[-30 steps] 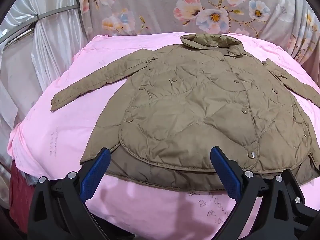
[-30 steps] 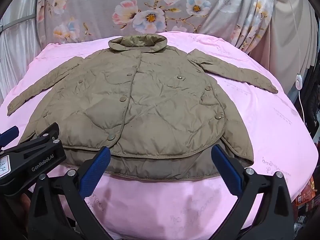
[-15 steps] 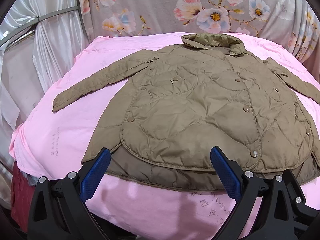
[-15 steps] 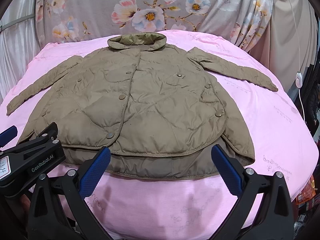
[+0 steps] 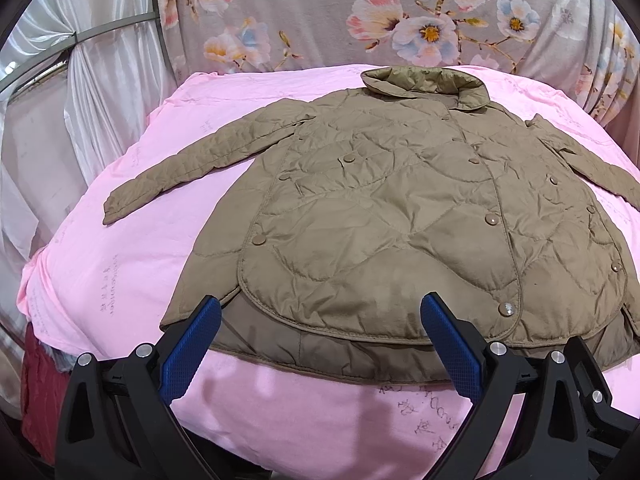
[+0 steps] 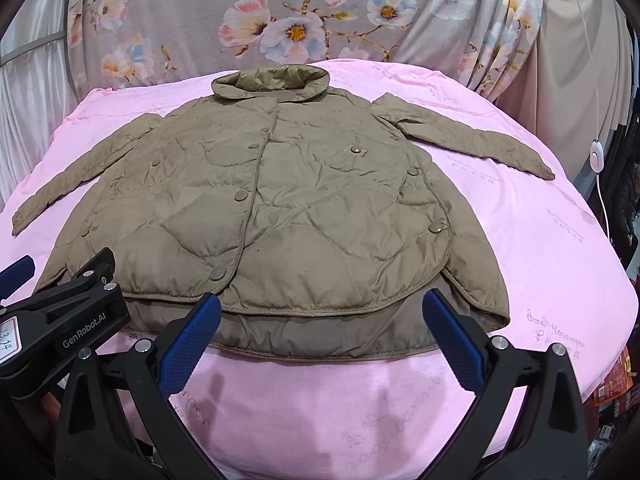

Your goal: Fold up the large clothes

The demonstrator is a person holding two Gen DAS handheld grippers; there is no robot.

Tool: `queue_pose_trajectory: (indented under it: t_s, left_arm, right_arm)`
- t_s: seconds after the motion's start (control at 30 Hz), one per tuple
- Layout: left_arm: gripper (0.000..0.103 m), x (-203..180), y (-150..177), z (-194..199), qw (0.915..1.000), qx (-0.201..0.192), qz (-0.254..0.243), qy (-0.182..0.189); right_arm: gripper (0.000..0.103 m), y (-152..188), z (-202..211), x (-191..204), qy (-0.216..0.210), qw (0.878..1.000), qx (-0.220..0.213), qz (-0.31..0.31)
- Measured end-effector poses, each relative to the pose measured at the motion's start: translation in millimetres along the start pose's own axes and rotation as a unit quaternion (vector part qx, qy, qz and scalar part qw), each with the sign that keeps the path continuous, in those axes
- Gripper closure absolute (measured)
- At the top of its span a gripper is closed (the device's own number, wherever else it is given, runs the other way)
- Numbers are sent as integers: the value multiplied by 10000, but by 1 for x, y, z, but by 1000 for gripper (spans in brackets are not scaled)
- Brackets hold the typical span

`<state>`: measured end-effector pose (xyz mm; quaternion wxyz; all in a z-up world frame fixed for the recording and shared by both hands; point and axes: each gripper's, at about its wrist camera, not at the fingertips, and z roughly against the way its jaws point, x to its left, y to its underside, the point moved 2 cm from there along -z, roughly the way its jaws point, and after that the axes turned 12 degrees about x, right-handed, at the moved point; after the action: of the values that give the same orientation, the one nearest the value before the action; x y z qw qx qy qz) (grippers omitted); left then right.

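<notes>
A brown quilted jacket (image 5: pixel 400 216) is lying flat, front side up, in the middle of the pink sheet (image 5: pixel 120 272) that is covering the worktop. Its snap buttons are closed down the front, the collar (image 5: pixel 424 82) is standing up at the far end, and both sleeves are spreading out to the sides. A darker lining is showing under the rounded hem at the near edge.

The left tongs (image 5: pixel 320 336) are hovering just above the near hem with their blue pads wide apart, holding nothing. The right tongs (image 6: pixel 320 336) are also wide apart and holding nothing, near the hem on the other side.

Behind the worktop a grey curtain with flowers (image 6: pixel 296 28) is hanging. White drapes (image 5: pixel 80 92) are hanging at the left, and a white cord with a switch (image 6: pixel 597 156) is hanging at the right.
</notes>
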<state>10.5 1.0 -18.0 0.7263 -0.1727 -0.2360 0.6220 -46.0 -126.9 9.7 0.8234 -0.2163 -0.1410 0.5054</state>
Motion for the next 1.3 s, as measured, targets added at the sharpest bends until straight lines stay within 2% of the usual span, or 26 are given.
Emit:
queue_pose_trajectory:
  t_s: [1.3]
  left_arm:
    - [5, 1, 0, -8, 10000, 28, 40, 1]
  right_arm:
    - [5, 1, 0, 3, -40, 9999, -70, -61]
